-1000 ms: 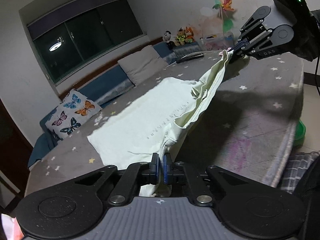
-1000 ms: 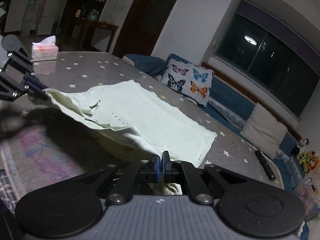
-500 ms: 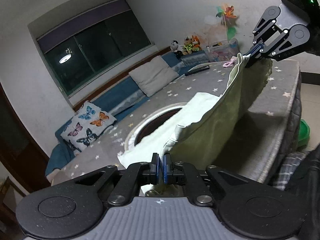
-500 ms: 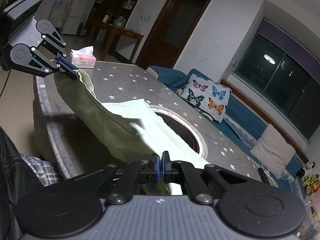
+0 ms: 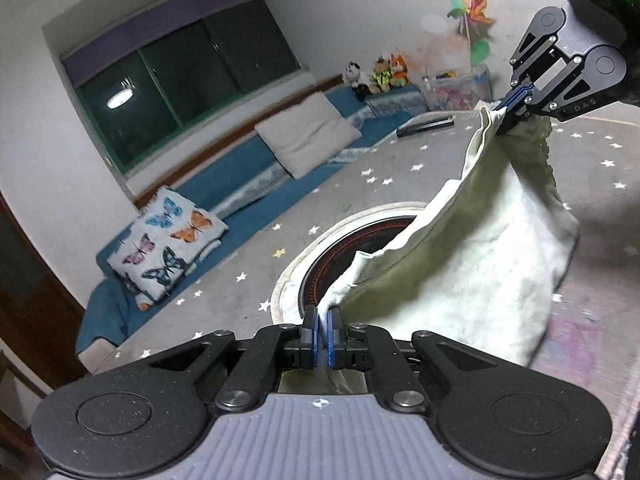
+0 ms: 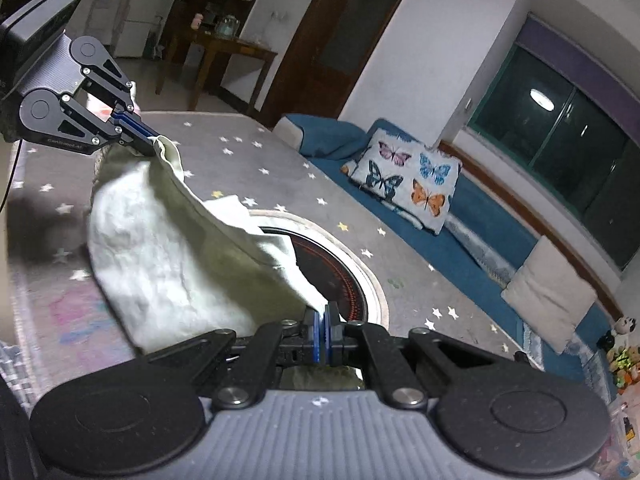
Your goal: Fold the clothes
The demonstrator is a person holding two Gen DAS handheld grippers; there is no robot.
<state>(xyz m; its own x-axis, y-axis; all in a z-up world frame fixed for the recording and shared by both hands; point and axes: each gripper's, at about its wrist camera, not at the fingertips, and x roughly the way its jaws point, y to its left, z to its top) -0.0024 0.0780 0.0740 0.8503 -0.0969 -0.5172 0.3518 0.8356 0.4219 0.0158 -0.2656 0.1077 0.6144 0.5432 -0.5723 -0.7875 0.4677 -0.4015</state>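
Left gripper (image 5: 321,330): fingers pinched on one corner of the cloth (image 5: 472,276). Right gripper (image 6: 322,330): fingers pinched on the opposite corner. The cloth, pale yellow-green, hangs between both grippers above the table (image 5: 400,184), sagging in the middle; whether its lower edge touches the table cannot be determined. A round hotplate (image 6: 344,272) is set in the table beneath the cloth. A butterfly pillow (image 6: 408,180) lies on the bench (image 6: 488,220) beyond.
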